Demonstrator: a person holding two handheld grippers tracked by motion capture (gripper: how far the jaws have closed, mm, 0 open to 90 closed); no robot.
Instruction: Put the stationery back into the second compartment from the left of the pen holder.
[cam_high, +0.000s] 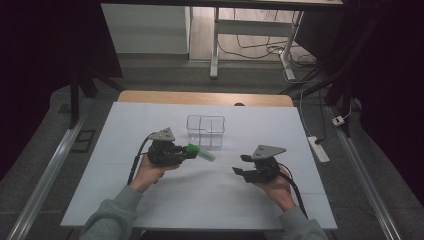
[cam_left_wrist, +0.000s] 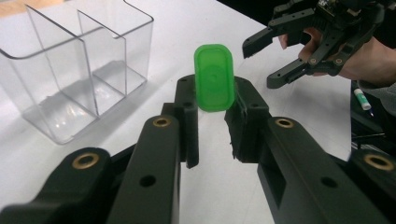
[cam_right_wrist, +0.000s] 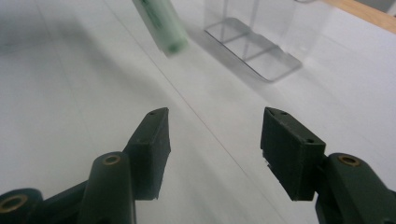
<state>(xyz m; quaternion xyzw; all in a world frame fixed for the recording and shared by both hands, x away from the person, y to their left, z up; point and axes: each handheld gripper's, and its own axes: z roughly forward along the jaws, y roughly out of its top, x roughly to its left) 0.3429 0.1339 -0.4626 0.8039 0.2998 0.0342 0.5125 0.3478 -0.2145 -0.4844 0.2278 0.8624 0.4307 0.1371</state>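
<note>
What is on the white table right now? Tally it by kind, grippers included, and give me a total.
Black two-jaw grippers: 2, the left gripper shut on the marker, the right gripper open with nothing between its jaws.
Green markers with a pale barrel: 1, the green marker.
Clear plastic organisers with compartments: 1, the clear organiser, standing on the white table.
Total: 4.

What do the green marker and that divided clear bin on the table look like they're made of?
Green marker: probably plastic, smooth and slightly translucent; its rounded end glows evenly, and the left tool clamps it.
Divided bin: clear rigid plastic, possibly acrylic, glossy; the white table shows straight through its walls, which catch bright reflections.
</note>
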